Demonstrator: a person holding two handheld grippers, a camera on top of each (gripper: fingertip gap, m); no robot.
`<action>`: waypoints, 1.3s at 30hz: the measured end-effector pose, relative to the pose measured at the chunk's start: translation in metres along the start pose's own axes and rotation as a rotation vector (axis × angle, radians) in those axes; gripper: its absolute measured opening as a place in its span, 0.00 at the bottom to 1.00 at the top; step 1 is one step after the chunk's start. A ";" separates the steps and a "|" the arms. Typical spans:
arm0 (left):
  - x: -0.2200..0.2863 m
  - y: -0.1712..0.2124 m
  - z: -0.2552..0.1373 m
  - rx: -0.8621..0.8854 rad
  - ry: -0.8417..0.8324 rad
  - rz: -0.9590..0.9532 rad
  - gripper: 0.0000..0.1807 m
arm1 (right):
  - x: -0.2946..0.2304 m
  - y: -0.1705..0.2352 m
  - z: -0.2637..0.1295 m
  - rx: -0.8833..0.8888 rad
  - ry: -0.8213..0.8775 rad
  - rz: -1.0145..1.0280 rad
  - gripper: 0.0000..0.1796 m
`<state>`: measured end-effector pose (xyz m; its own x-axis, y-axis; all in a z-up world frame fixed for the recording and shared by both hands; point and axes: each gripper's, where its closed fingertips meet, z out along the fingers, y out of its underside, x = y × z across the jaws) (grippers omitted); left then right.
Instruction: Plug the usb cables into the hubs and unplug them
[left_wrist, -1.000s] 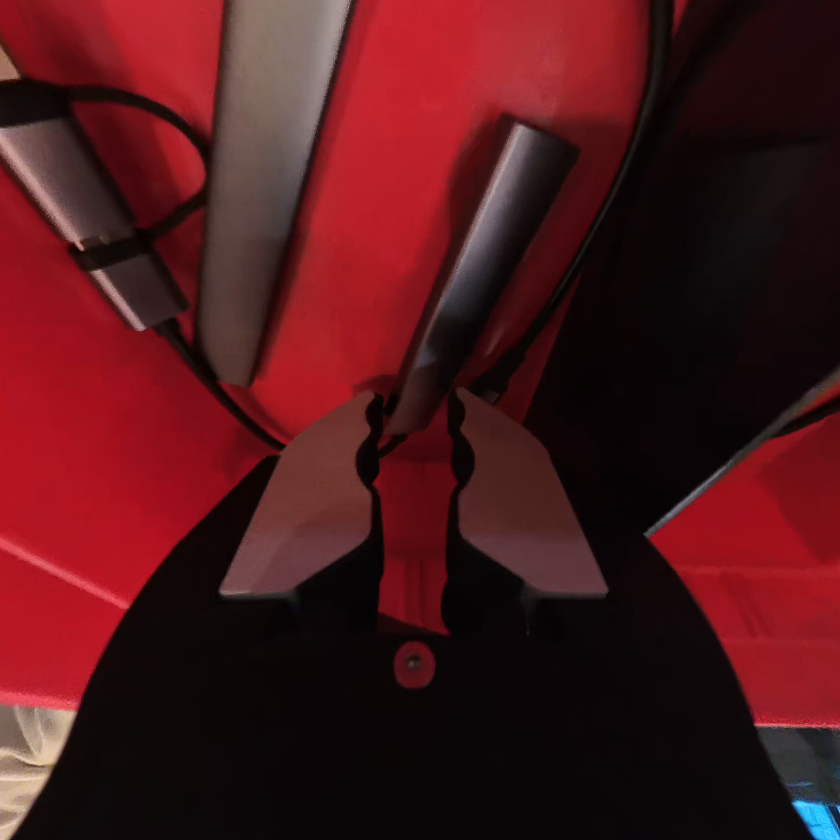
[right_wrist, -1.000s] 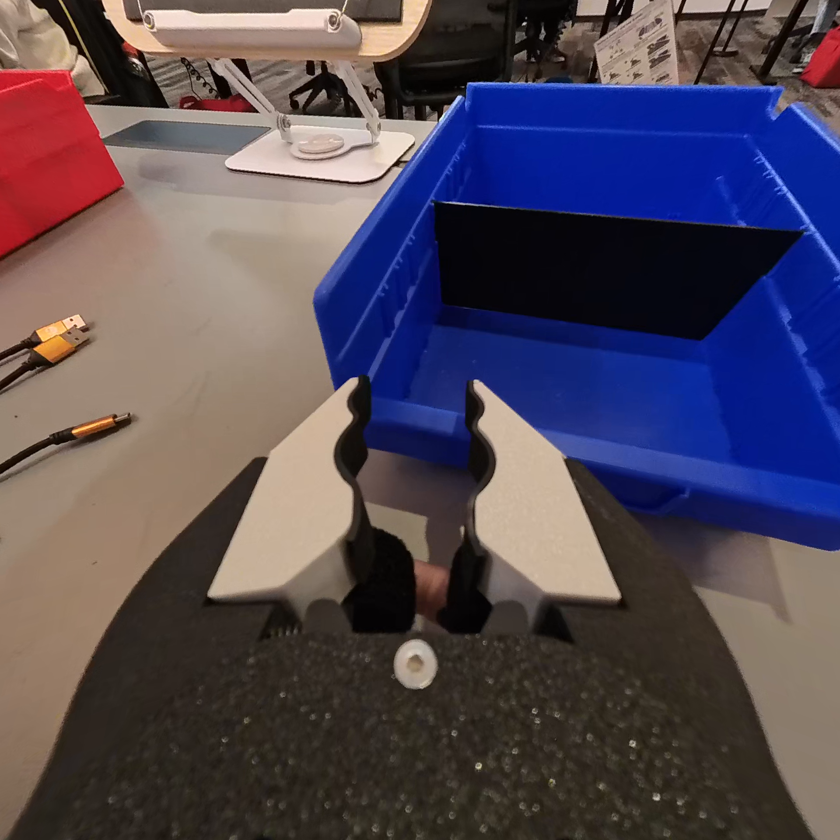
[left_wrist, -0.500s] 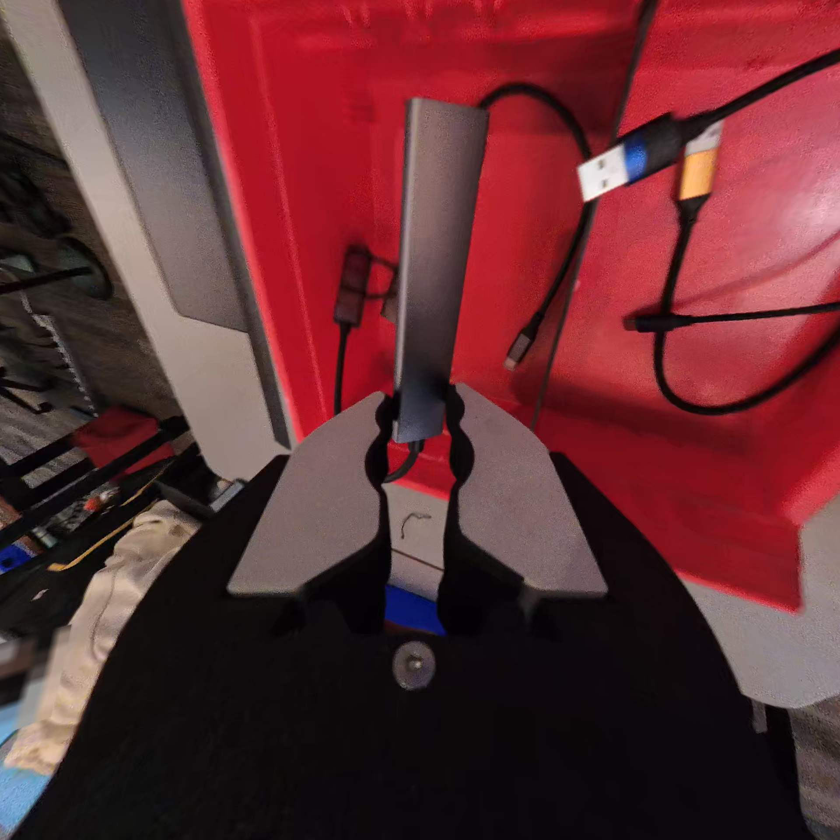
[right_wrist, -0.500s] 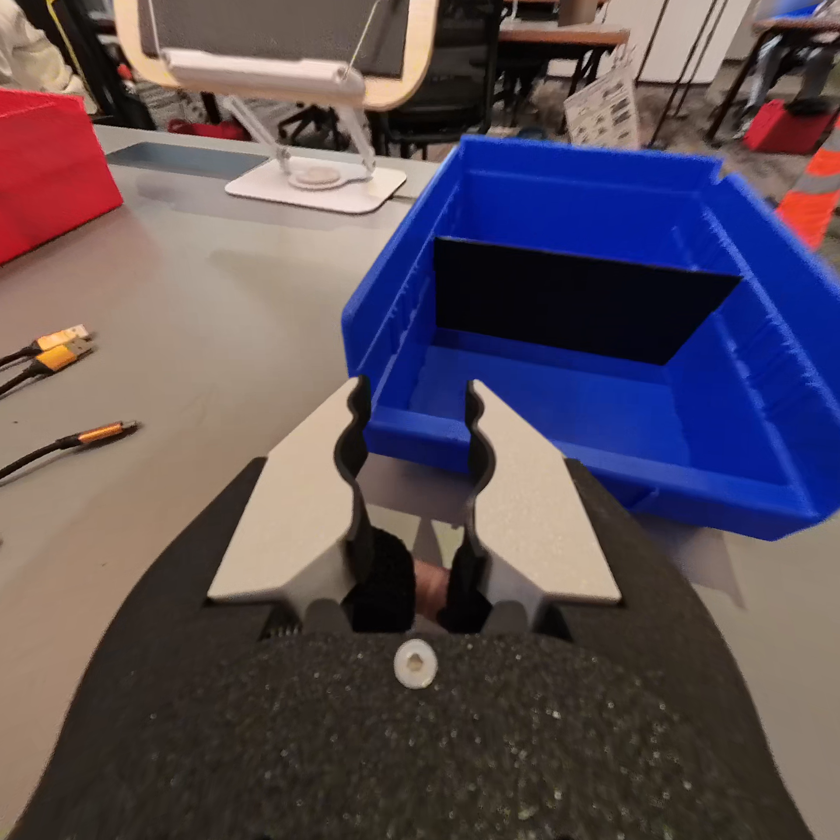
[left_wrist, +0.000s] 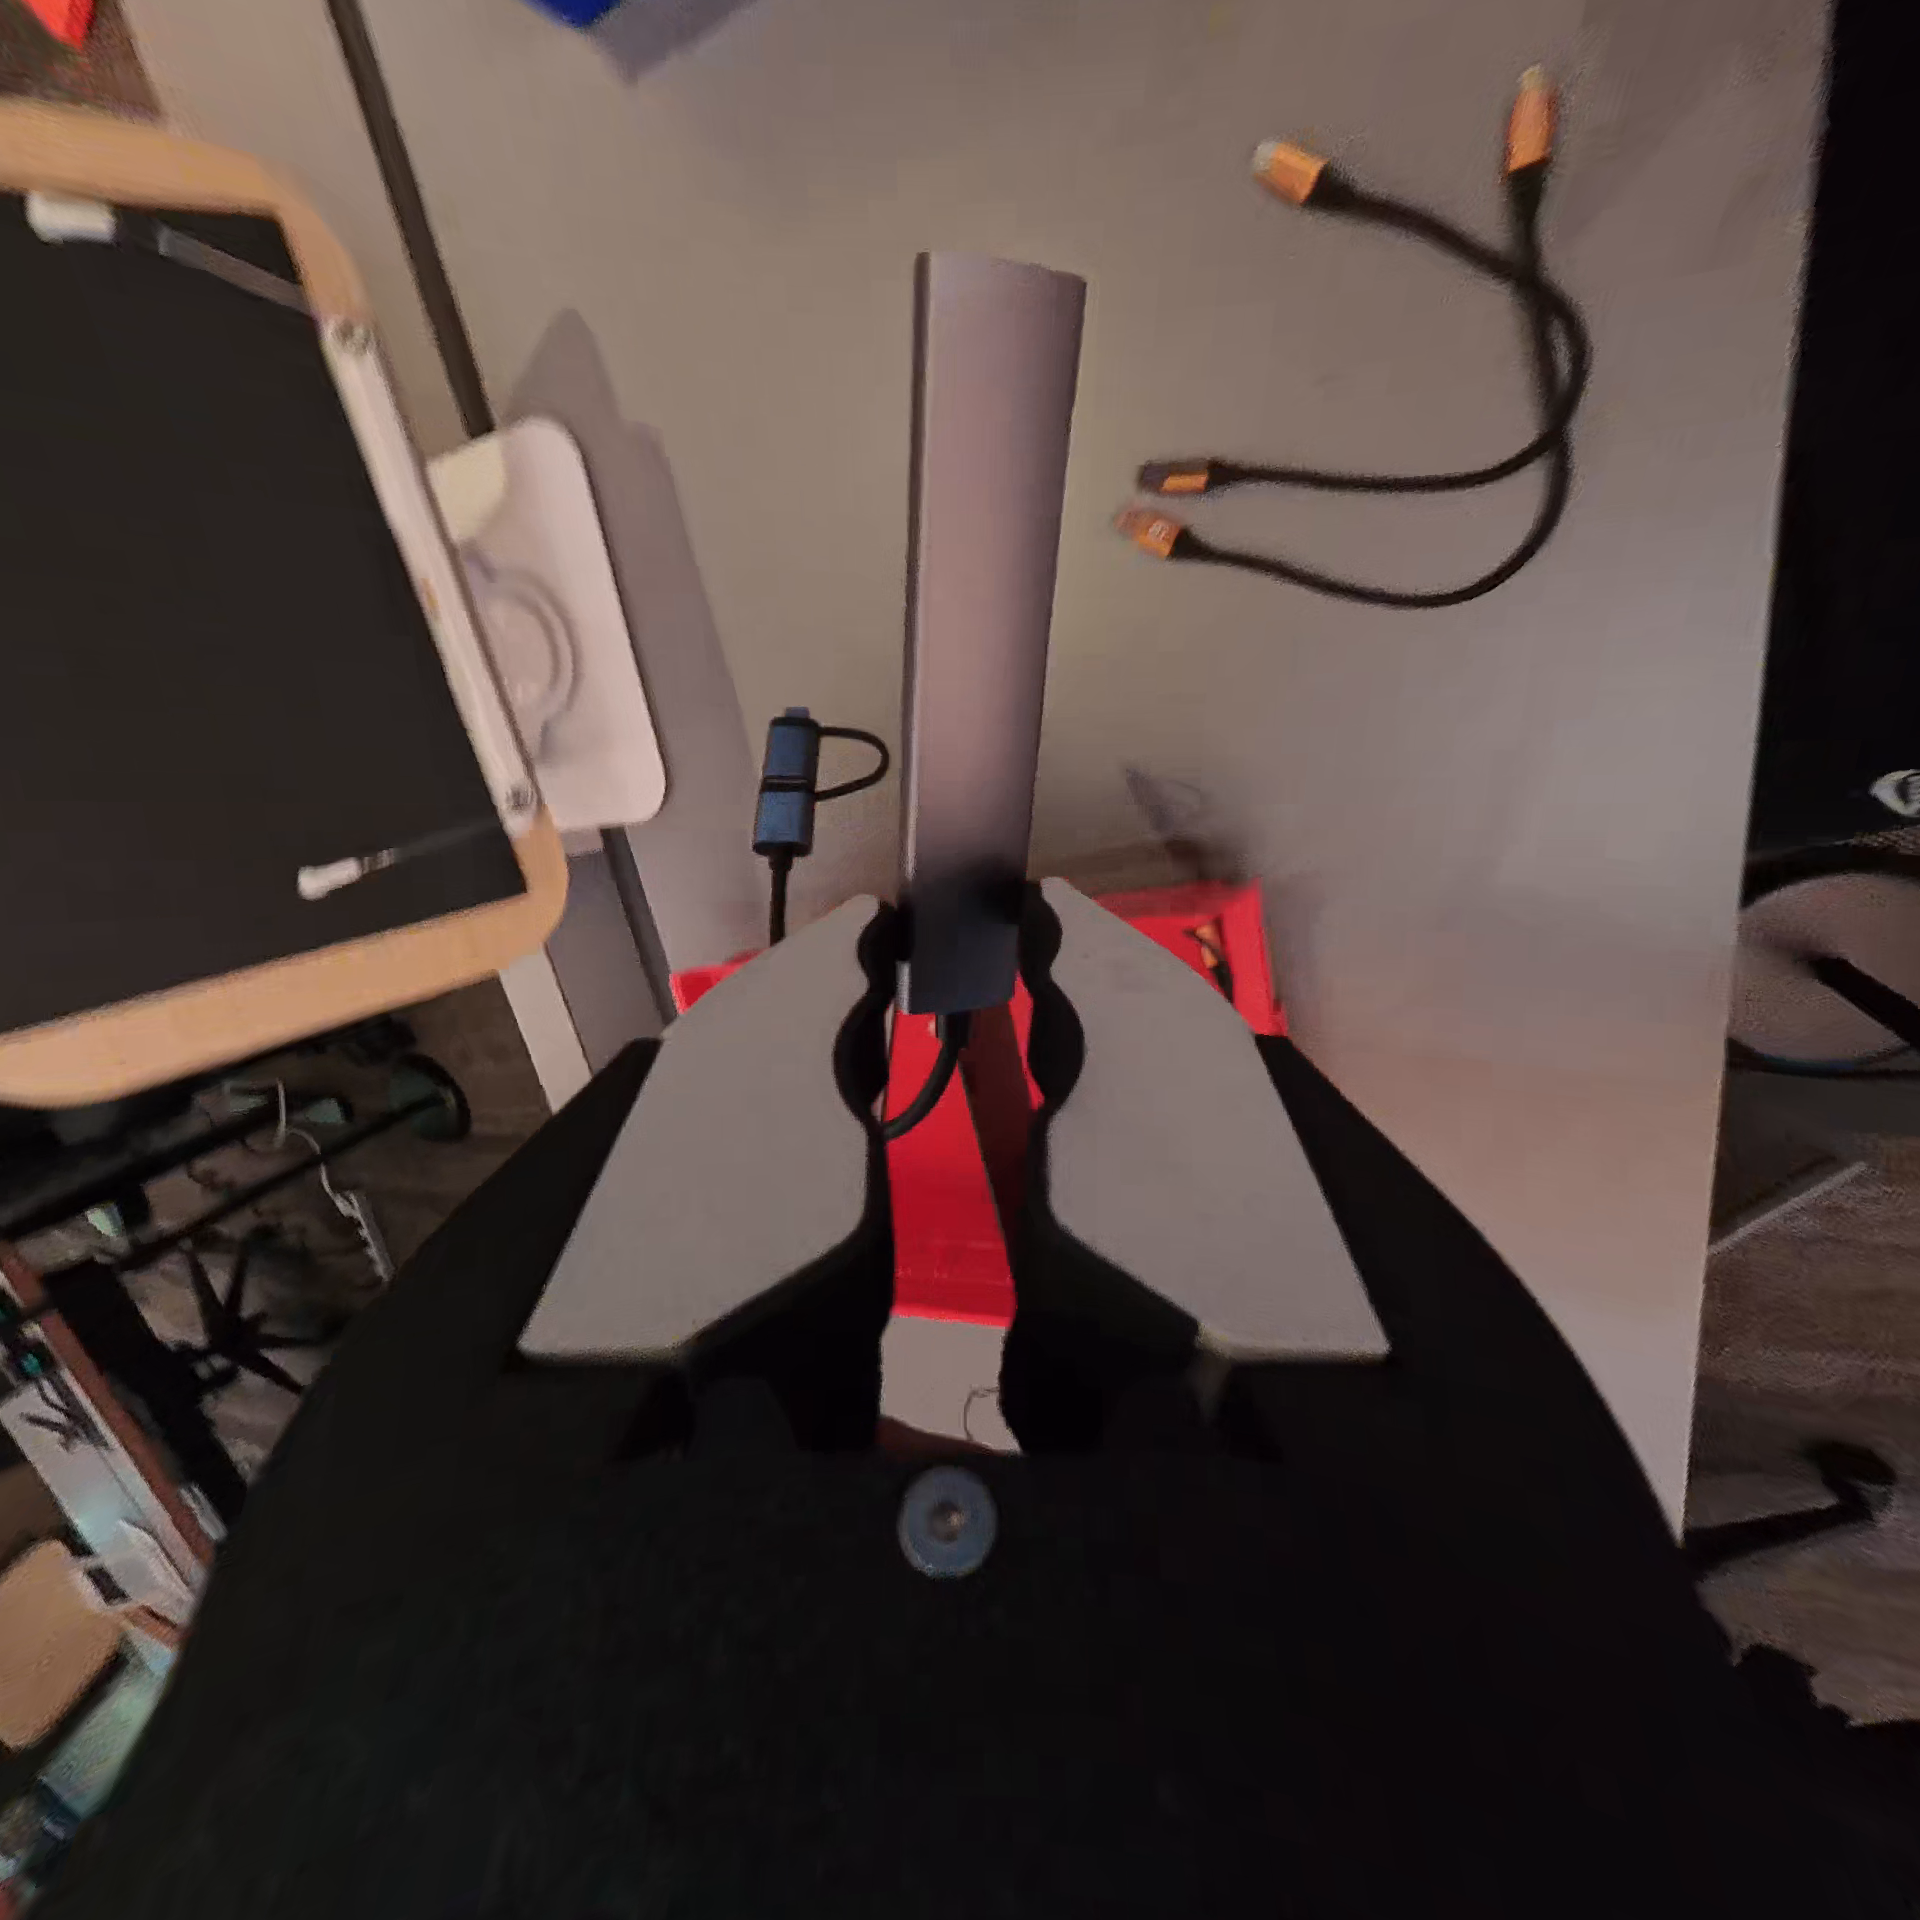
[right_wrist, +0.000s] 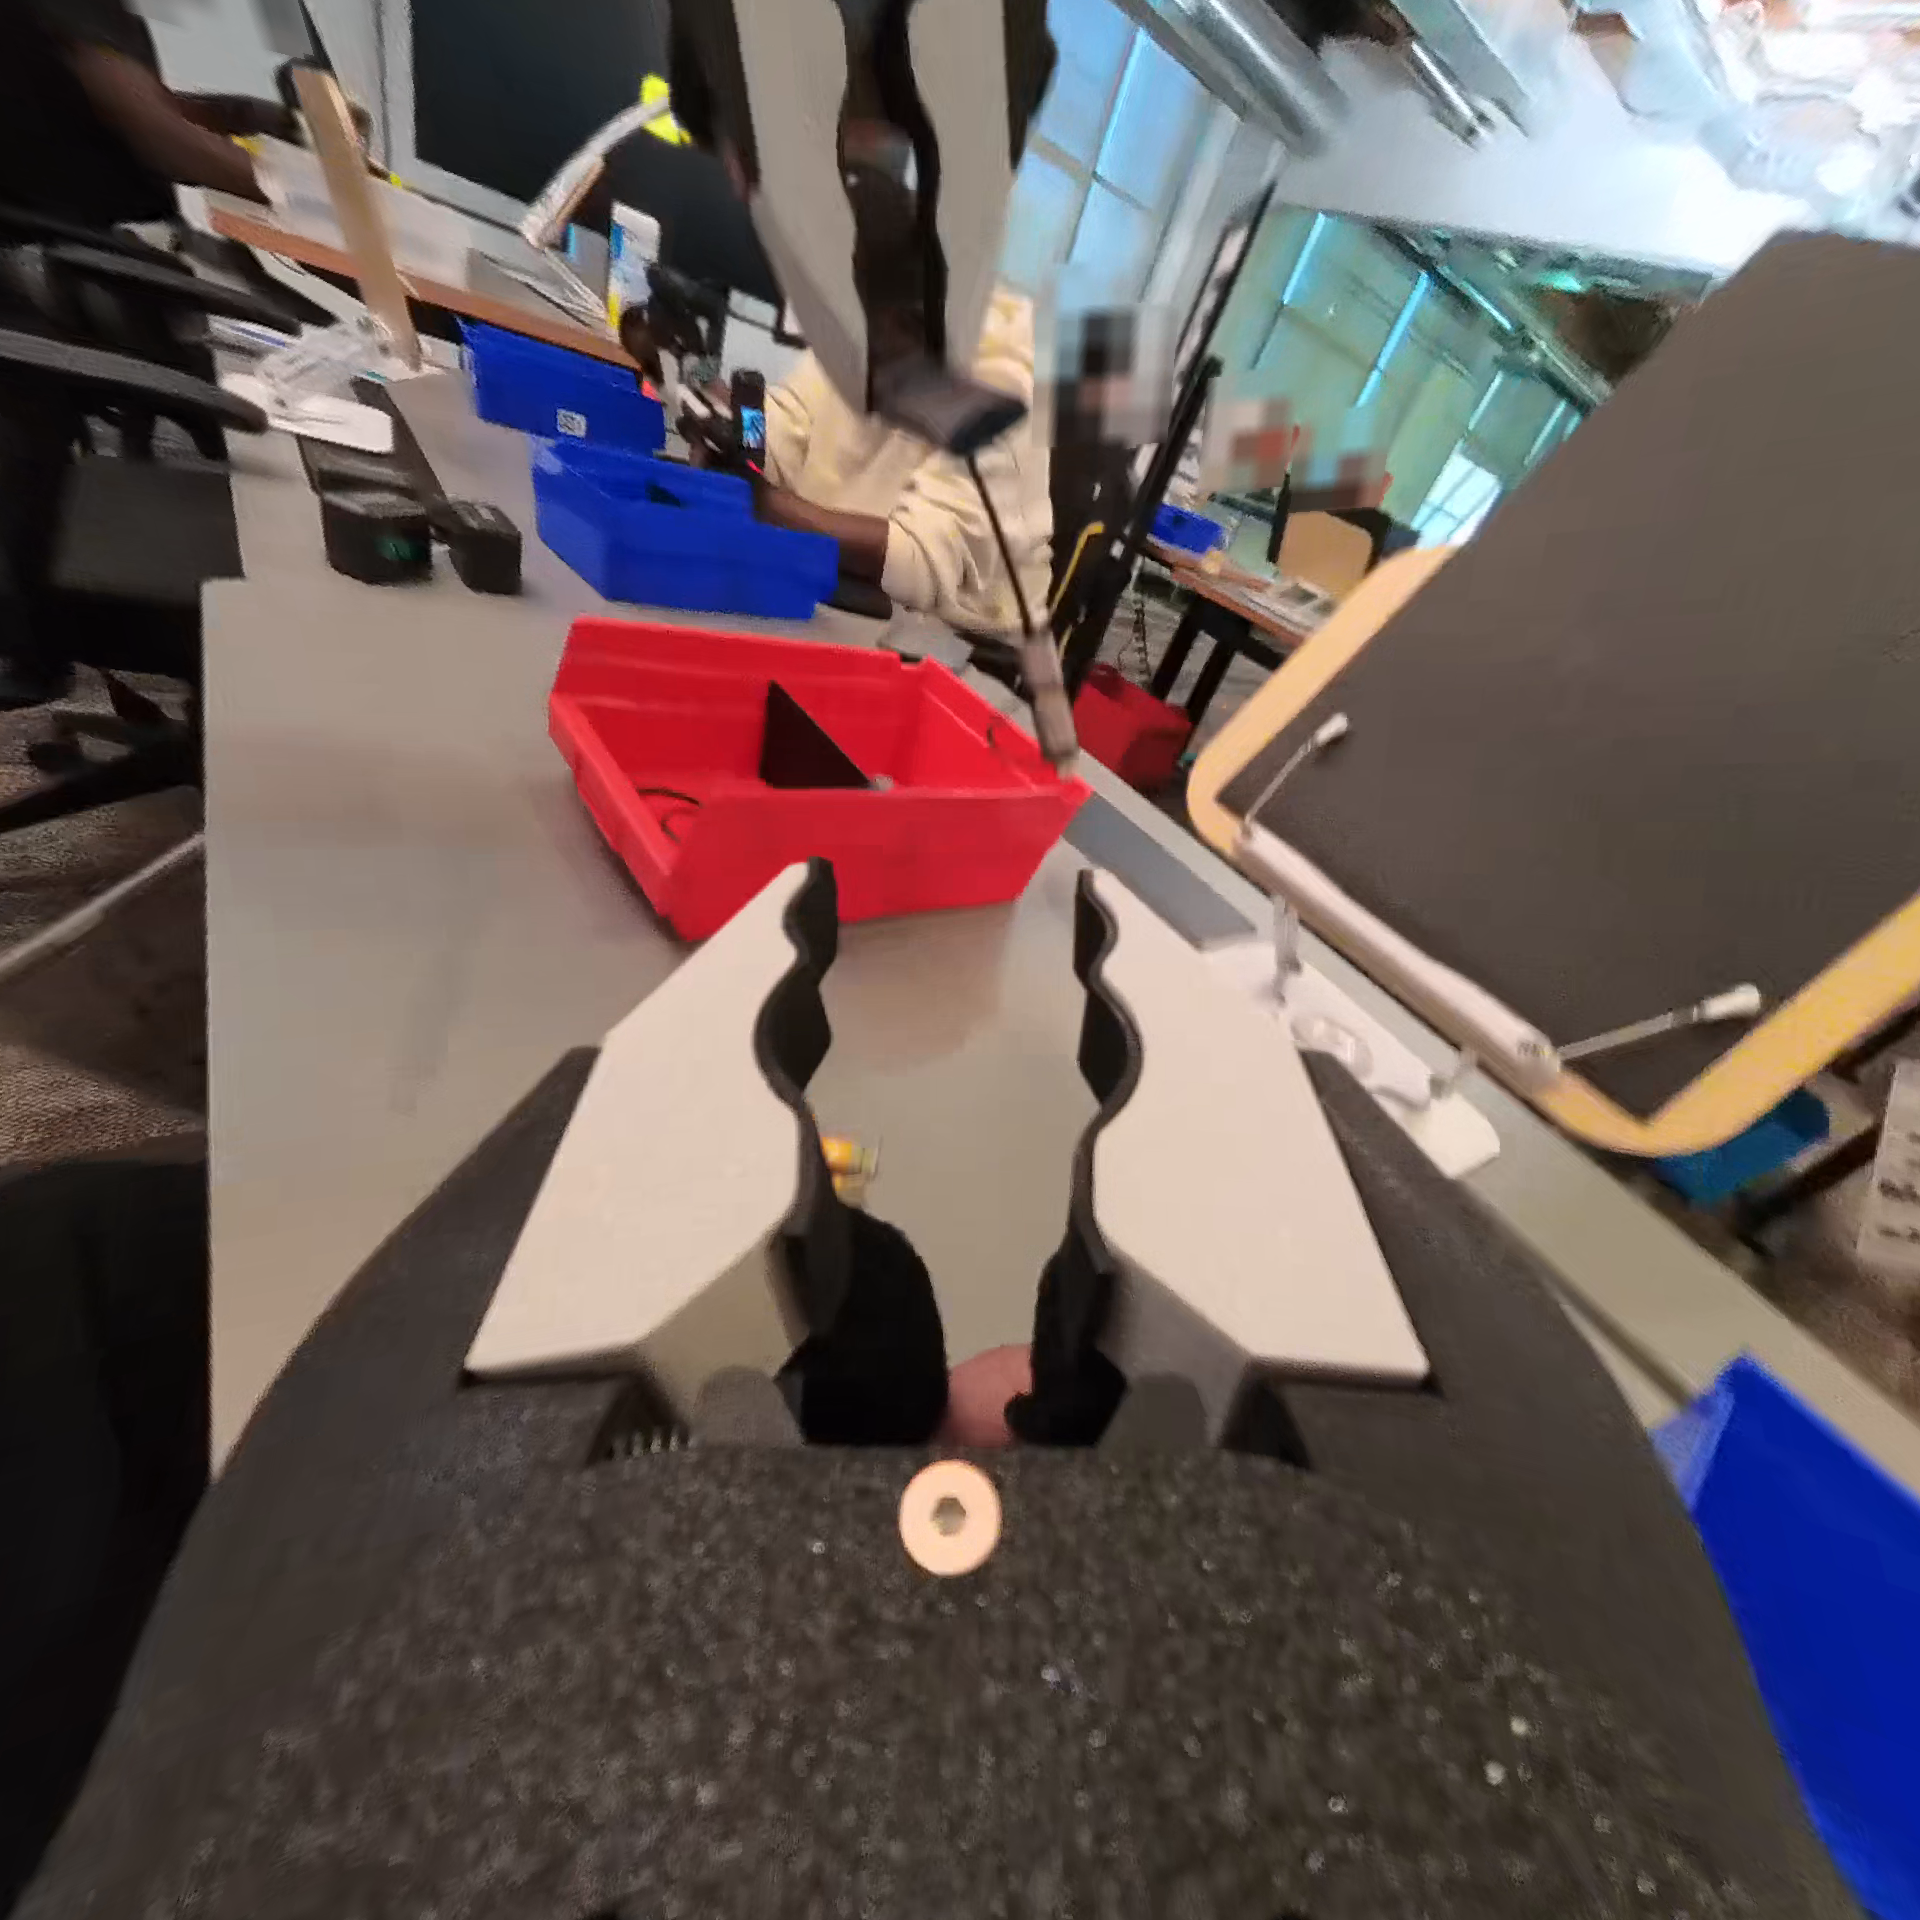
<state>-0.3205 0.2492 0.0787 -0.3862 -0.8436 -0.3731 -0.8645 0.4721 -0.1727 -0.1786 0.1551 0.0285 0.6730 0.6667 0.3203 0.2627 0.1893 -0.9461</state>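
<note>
My left gripper (left_wrist: 961, 925) is shut on the near end of a long grey USB hub (left_wrist: 987, 540) and holds it in the air above the grey table (left_wrist: 1351, 935). The hub's short cable hangs down and ends in a blue-grey plug (left_wrist: 790, 790). A black cable with several orange plugs (left_wrist: 1403, 488) lies on the table. My right gripper (right_wrist: 951, 935) is open and empty, low over the table, and faces the red bin (right_wrist: 810, 769). In the right wrist view the left gripper (right_wrist: 883, 187) hangs high with the hub (right_wrist: 951, 416). One orange plug (right_wrist: 847, 1153) shows between my right fingers.
The red bin (left_wrist: 956, 1195) lies under the left gripper, with a black divider and a cable in it. A wood-framed dark board on a white stand (right_wrist: 1610, 727) stands at the table's right edge. A blue bin (right_wrist: 1818, 1558) is at the near right. A person in a cream sleeve (right_wrist: 935, 499) sits behind. Across from one pair of fingers to the other is roughly 20 centimetres.
My left gripper has lifted the hub out of the red bin and now holds it high over the table. My right gripper has swung from the blue bin toward the red bin.
</note>
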 end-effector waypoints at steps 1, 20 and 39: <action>0.006 -0.014 0.004 0.004 0.020 0.022 0.13 | 0.002 -0.012 0.007 0.010 -0.003 -0.017 0.25; 0.026 -0.102 0.074 0.226 -0.032 -0.094 0.16 | -0.006 0.051 0.023 -0.128 -0.185 0.298 0.12; 0.102 -0.130 0.144 1.175 0.269 -0.909 0.27 | -0.057 0.084 0.005 -0.083 -0.656 0.705 0.12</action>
<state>-0.2014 0.1392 -0.0681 -0.0348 -0.9118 0.4092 -0.1437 -0.4006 -0.9049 -0.1985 0.1367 -0.0691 0.1814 0.8823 -0.4343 0.0106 -0.4433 -0.8963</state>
